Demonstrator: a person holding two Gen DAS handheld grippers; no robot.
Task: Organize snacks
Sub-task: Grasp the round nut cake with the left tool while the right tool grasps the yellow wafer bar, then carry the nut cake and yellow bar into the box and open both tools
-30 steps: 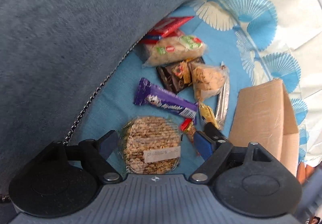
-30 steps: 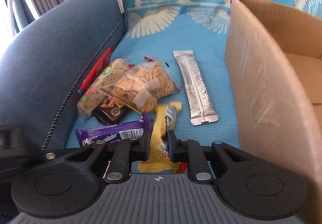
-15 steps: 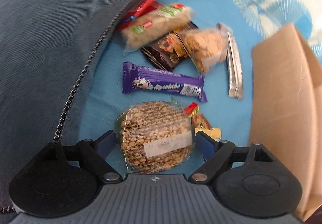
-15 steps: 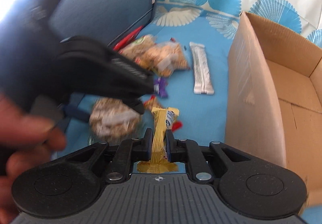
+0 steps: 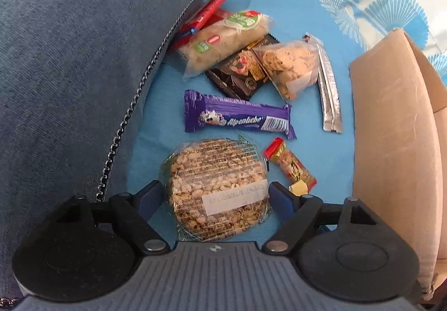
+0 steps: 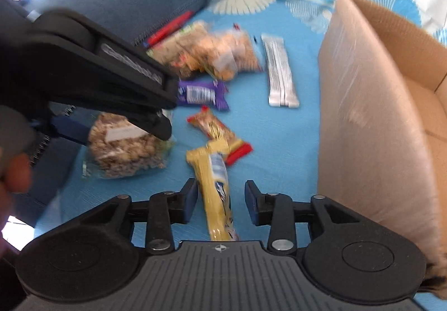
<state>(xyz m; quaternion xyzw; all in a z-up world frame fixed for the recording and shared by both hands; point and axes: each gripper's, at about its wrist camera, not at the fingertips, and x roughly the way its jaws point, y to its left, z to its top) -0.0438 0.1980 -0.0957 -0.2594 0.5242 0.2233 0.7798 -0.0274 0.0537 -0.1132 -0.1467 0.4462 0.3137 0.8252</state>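
Snacks lie on a blue sheet. My left gripper (image 5: pixel 215 193) is shut on a round peanut cake (image 5: pixel 218 185), its fingers against both sides; the cake also shows in the right wrist view (image 6: pixel 125 146). My right gripper (image 6: pixel 219 196) is open around a yellow bar (image 6: pixel 216 185), the jaws standing apart from it. A purple Alpenliebe bar (image 5: pixel 237 118), a small red-gold candy (image 5: pixel 290 165), a silver sachet (image 5: pixel 329 87), a cookie bag (image 5: pixel 290 62), a dark chocolate pack (image 5: pixel 240 71), a pale nougat pack (image 5: pixel 223 40) and a red packet (image 5: pixel 204 18) lie beyond.
An open cardboard box (image 5: pixel 391 143) stands right of the snacks; it also shows in the right wrist view (image 6: pixel 371 121). A blue sofa cushion (image 5: pixel 83 59) rises on the left. The left gripper body (image 6: pixel 83 71) and a hand cross the right wrist view.
My right gripper has opened off the yellow bar, which now lies on the sheet. My left gripper has closed in on the peanut cake and swung toward the box.
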